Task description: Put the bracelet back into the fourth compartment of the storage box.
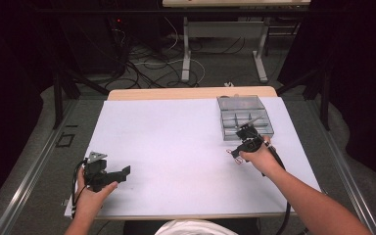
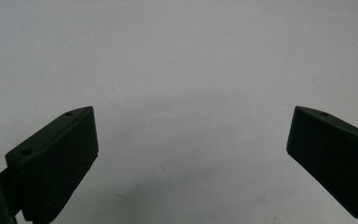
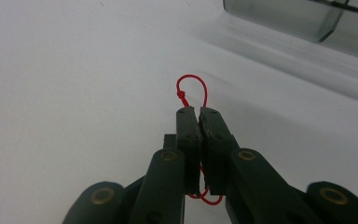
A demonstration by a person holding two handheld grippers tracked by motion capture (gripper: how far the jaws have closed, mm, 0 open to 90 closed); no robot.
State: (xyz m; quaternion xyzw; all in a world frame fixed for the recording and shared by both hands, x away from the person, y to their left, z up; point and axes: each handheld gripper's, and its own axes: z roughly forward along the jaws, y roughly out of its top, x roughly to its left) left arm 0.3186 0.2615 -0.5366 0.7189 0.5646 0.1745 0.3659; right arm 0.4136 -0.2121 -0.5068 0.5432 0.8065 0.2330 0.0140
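Right gripper [image 3: 198,112] clamps red string [image 3: 192,87], its middle hidden.

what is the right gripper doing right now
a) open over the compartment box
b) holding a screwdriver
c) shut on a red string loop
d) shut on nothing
c: in the right gripper view the right gripper has its jaws pressed together on a thin red string, whose knotted loop pokes out past the tips and whose other end shows below the pads; the clear compartment box lies farther off on the white table.
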